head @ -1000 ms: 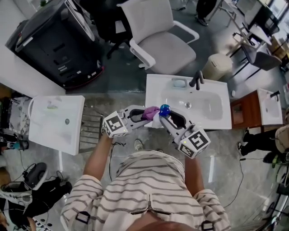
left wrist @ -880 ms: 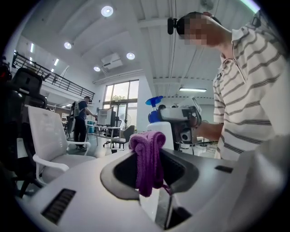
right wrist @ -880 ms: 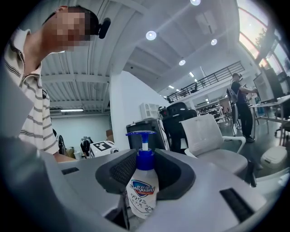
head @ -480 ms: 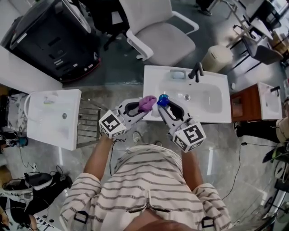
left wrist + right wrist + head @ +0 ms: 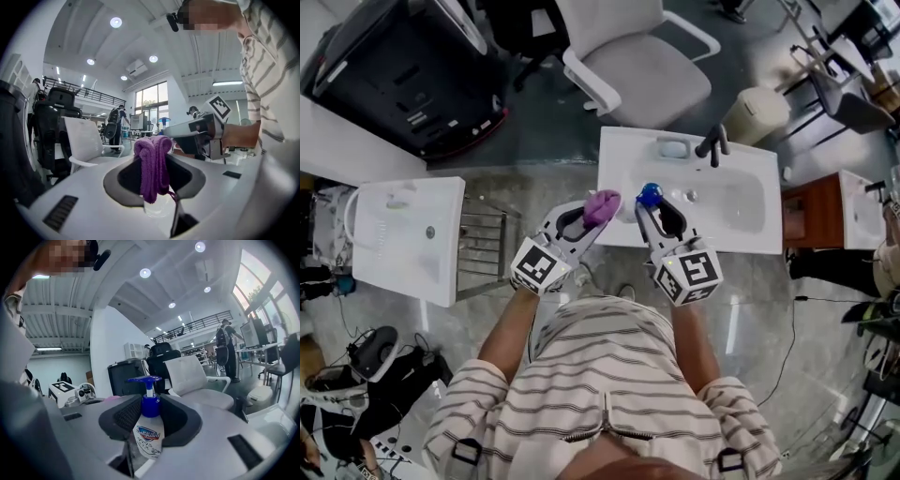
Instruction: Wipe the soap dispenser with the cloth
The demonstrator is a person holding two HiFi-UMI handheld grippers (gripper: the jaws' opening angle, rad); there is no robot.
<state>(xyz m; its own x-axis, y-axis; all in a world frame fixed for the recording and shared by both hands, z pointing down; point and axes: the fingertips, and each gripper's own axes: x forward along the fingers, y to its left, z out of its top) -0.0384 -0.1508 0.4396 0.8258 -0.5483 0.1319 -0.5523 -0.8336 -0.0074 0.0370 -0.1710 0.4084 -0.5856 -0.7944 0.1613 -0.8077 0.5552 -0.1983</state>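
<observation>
Right gripper [image 5: 652, 207] is clamped partway shut on the soap dispenser [image 5: 149, 432], pads on the bottle body, blue pump up. Left gripper [image 5: 597, 214] is clenched on the bunched purple cloth [image 5: 153, 161]. Both are held up by the front-left of the white sink [image 5: 741, 239], cloth and bottle near but apart.

Risks, my read: little cloth sticks out past the jaws, so plastic could hit the bottle. Hard wiping could twist the slick bottle out of the 2 pads or press the pump.
</observation>
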